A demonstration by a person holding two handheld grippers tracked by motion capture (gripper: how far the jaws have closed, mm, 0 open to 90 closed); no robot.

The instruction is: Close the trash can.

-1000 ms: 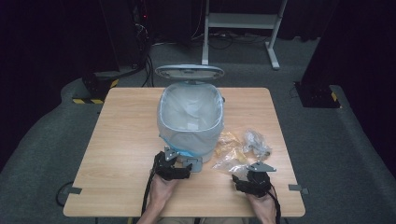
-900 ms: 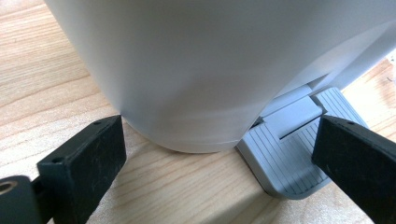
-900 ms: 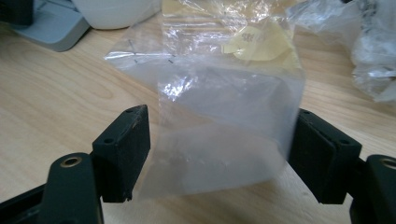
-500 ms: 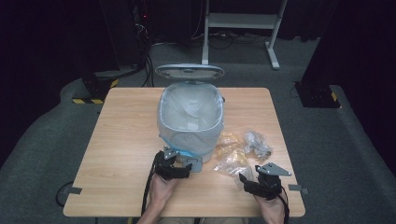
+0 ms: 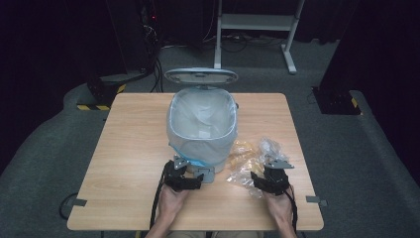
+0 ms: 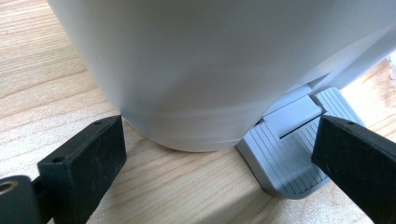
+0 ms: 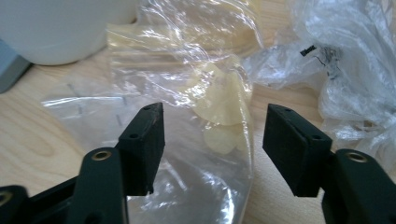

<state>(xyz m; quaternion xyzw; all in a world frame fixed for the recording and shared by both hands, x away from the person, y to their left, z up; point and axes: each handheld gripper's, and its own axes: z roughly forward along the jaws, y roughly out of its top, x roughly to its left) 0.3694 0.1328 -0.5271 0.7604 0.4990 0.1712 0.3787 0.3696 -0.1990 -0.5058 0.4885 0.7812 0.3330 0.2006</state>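
Since a second ago my right gripper (image 5: 259, 179) has slid toward the clear plastic bag (image 7: 205, 116), and its jaws have just been closing; they stand apart, one on either side of the bag's near end, pads not pressing it. My left gripper (image 5: 190, 179) has stayed put at the foot of the pedal bin (image 5: 202, 130), jaws wide, one by the bin's rounded base and one over the grey pedal (image 6: 287, 154), gripping nothing.

For room: the bag lies near the table's right front part, just beside the bin, with bare wood between it and the right edge. A second crumpled clear bag (image 7: 345, 70) sits just behind and to its right, touching it.

My bag is thin, glossy and wrinkled, lying flat, with pale yellow chip-like pieces (image 7: 224, 100) inside near its middle.

Underneath is a light wooden table (image 5: 129, 148). Around it is grey carpet, a dark backdrop, a white desk frame (image 5: 257, 29) and cables behind. The bin's lid (image 5: 200, 76) stands open, a liner inside.
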